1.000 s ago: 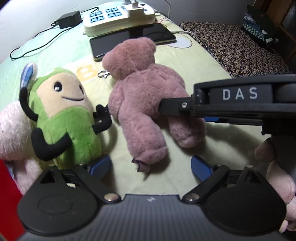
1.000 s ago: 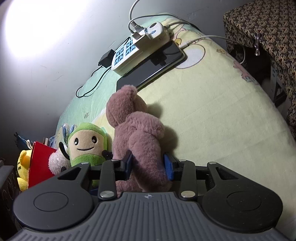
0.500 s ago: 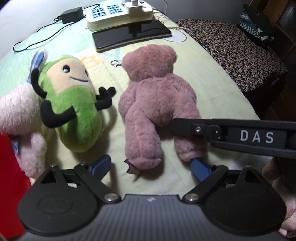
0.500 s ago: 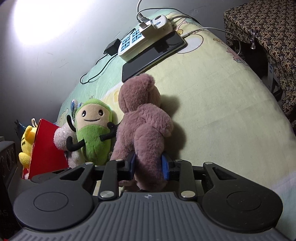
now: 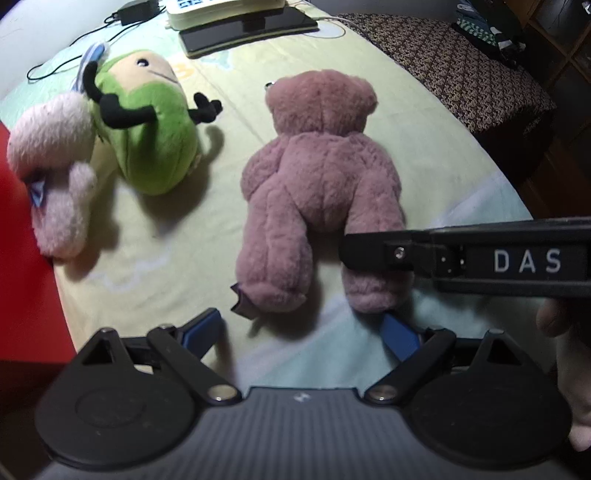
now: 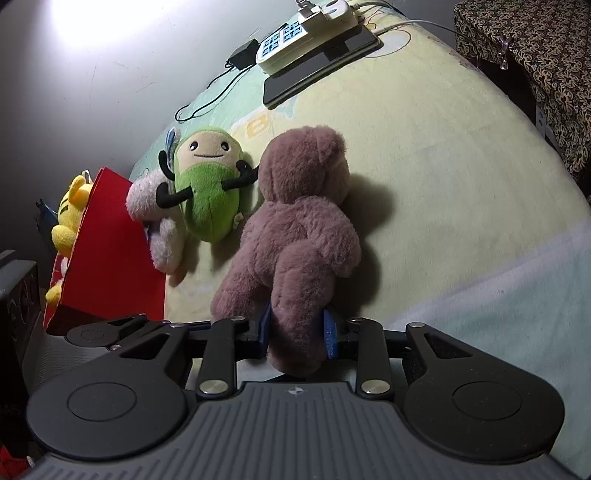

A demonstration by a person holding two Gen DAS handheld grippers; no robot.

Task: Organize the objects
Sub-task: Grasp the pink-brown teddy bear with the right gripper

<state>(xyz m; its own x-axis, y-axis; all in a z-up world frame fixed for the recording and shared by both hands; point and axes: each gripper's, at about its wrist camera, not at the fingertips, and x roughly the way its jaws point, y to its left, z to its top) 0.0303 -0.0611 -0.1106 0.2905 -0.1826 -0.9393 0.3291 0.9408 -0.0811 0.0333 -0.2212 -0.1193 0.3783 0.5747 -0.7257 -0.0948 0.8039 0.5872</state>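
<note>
A mauve teddy bear (image 5: pixel 321 177) lies face down on the pale yellow-green bedsheet (image 5: pixel 424 122). My right gripper (image 6: pixel 296 330) is shut on one of its legs, the blue pads pressing into the plush. In the left wrist view that gripper's black finger (image 5: pixel 369 253) reaches in from the right across the same leg. My left gripper (image 5: pixel 301 332) is open just short of the bear's feet, with nothing between its pads. To the left lie a green smiling plush (image 6: pixel 210 184) and a pale pink plush (image 6: pixel 159 221).
A red box (image 6: pixel 107 251) stands at the bed's left edge with a yellow plush (image 6: pixel 70 218) in it. At the far end lie a white power strip (image 6: pixel 303 33), a dark phone (image 6: pixel 321 70) and cables. A patterned cloth-covered stand (image 6: pixel 535 74) is on the right.
Both grippers have drawn back toward the bed's near edge. The bear has come along by its leg, away from the phone and apart from the green plush. The right jaws closed tighter.
</note>
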